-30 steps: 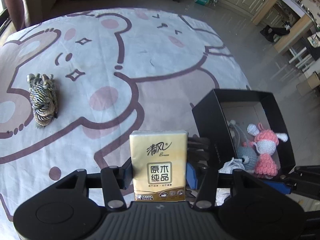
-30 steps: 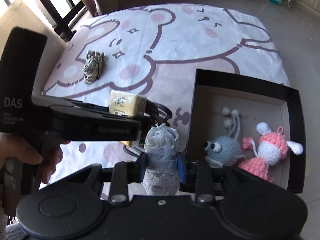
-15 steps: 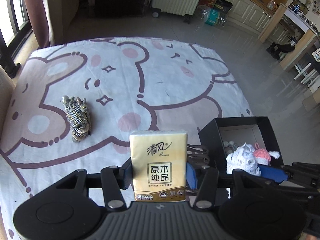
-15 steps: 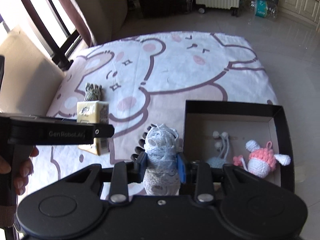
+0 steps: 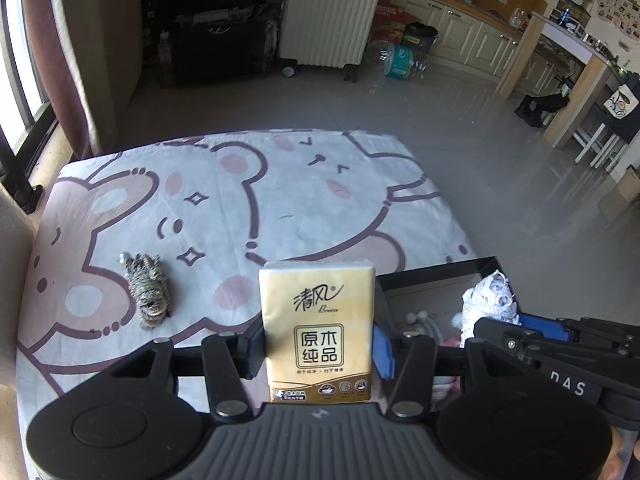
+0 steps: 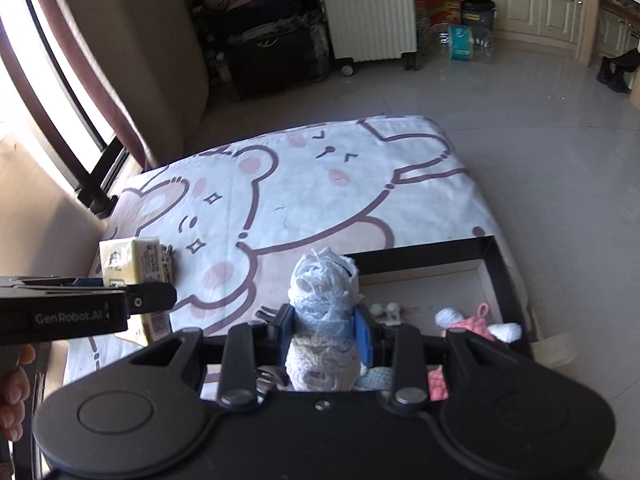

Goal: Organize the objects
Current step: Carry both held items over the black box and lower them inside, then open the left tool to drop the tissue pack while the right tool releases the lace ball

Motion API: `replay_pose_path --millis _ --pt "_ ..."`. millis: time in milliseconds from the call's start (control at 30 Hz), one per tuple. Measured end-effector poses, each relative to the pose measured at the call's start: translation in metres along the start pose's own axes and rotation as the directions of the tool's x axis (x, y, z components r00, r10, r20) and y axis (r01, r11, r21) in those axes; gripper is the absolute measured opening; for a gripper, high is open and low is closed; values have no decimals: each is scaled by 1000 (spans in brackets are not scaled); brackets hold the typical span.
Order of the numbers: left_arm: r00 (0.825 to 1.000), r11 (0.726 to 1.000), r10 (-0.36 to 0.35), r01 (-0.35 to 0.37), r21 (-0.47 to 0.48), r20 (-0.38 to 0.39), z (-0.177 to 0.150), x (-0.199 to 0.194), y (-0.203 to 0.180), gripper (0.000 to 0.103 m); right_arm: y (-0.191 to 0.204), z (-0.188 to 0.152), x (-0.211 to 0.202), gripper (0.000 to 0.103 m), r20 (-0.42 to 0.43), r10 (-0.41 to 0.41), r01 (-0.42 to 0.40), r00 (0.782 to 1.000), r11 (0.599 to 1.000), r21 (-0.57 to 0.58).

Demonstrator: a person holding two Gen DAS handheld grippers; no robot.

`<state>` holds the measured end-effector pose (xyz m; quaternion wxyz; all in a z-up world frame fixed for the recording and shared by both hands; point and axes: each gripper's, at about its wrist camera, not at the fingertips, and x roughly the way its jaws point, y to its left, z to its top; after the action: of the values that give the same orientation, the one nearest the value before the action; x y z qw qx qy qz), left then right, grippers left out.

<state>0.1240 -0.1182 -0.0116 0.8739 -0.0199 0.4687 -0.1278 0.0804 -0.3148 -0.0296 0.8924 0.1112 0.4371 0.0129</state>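
My left gripper (image 5: 318, 346) is shut on a yellow tissue pack (image 5: 316, 312), held upright above the cartoon mat. My right gripper (image 6: 324, 332) is shut on a white lace roll (image 6: 322, 296), also upright, near the left edge of the black box (image 6: 494, 254). Inside the box lie a pink crocheted doll (image 6: 474, 326) and other small knitted toys, partly hidden by the gripper. A striped braided cord bundle (image 5: 149, 292) lies on the mat to the left. In the left wrist view the lace roll (image 5: 488, 300) shows at the right, over the box (image 5: 432, 274).
The white mat with bear drawings (image 5: 280, 200) covers the floor under both grippers. Grey tiled floor surrounds it. A white radiator (image 5: 330, 12), dark luggage and a curtain (image 6: 120, 80) stand at the far side. A person's hand (image 6: 16, 396) holds the left gripper's handle.
Both grippers have risen with their objects still held, so the mat, the cord bundle and the box look smaller and farther below. More of the room now shows.
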Motion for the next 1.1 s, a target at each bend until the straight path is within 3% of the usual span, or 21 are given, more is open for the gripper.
replay_pose_path --millis 333,633,800,1100 --pt "998 997 -64 63 53 26 5 13 -48 53 -47 0 -3 33 43 -74 70 996 994 89" --pt "994 993 -105 105 58 -2 2 47 -58 53 -80 7 39 33 33 -116 106 993 973 207" --pt "989 989 -146 146 29 -9 1 75 -62 53 -99 8 58 34 39 -92 74 995 938 340" --pt "986 985 -156 160 63 -63 -1 111 -76 53 -95 8 89 36 -19 -109 110 994 958 266"
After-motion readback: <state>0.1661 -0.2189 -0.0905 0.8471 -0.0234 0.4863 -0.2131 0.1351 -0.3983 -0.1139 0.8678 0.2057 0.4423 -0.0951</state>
